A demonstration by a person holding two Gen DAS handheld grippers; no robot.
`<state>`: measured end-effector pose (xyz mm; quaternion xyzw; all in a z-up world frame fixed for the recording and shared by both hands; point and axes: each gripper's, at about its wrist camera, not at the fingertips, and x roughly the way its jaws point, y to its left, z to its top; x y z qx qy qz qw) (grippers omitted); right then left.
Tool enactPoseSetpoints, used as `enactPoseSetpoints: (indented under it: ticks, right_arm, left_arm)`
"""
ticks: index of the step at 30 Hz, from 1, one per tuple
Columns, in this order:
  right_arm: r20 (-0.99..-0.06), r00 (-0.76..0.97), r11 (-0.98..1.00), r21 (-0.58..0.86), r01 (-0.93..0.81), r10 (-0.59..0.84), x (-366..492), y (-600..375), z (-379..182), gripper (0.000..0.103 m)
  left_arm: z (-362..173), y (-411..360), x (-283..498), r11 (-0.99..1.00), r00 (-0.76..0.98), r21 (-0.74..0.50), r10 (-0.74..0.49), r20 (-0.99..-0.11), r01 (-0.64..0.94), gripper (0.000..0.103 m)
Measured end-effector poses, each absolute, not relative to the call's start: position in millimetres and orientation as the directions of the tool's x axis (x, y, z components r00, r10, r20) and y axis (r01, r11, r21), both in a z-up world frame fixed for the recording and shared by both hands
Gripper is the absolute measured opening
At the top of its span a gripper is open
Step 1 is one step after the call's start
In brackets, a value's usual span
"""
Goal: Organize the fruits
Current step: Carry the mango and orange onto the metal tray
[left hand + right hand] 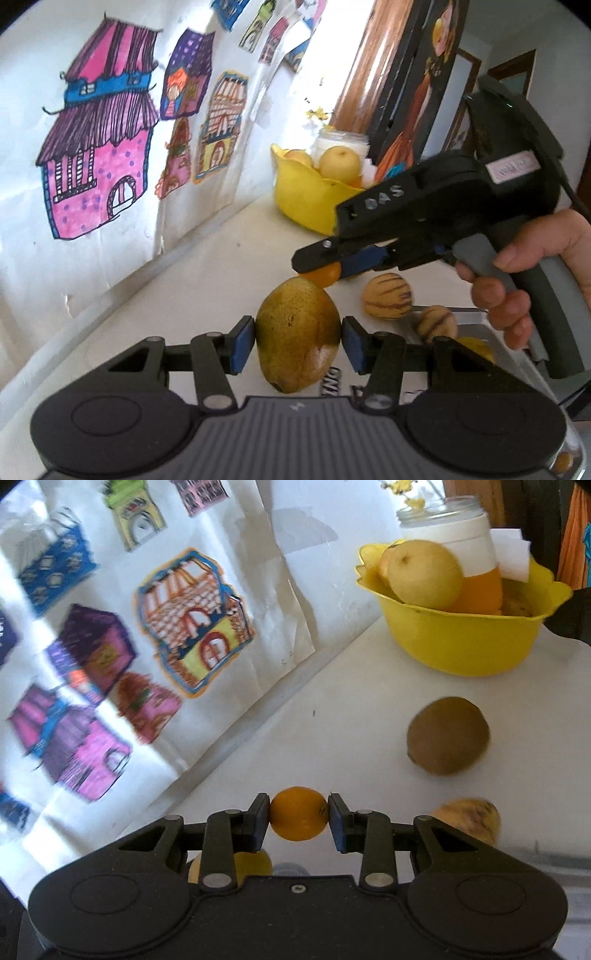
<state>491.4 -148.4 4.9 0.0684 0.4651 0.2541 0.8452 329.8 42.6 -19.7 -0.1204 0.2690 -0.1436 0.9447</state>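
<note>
In the left wrist view, the left gripper has its jaws closed on a green-brown mango, the blue pads pressing its two sides and the fruit held above the white worktop. Beyond the mango, the right gripper, held by a hand, grips a small orange at its tip. Two striped melons lie right of the mango, the nearer one at the edge of a metal tray. Behind the right gripper stands a yellow bowl with a pear in it, and a jar behind the bowl. Drawings of houses hang on the wall left of the bowl. In the right wrist view, the right gripper has its jaws shut on the orange, lifted off the worktop. The bowl sits far right with the pear and an orange fruit inside, the jar behind it. A kiwi lies in front of the bowl, and a blurred yellowish fruit lies nearer the gripper.
</note>
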Motion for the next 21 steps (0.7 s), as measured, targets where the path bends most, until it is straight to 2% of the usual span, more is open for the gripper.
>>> enactPoseSetpoints:
  ticks: [11, 21]
  right_arm:
    - [-0.694, 0.494, 0.850, 0.385, -0.360, 0.523, 415.5, -227.2, 74.5, 0.036]
    - [-0.654, 0.563, 0.863, 0.386, -0.325, 0.505, 348.5, -302.1, 94.6, 0.036]
  left_arm:
    - [5.3, 7.6, 296.7, 0.898, 0.799, -0.321, -0.421, -0.430, 0.301, 0.055]
    - [17.9, -46.8, 274.2, 0.862, 0.755, -0.323, -0.500, -0.425, 0.390, 0.055]
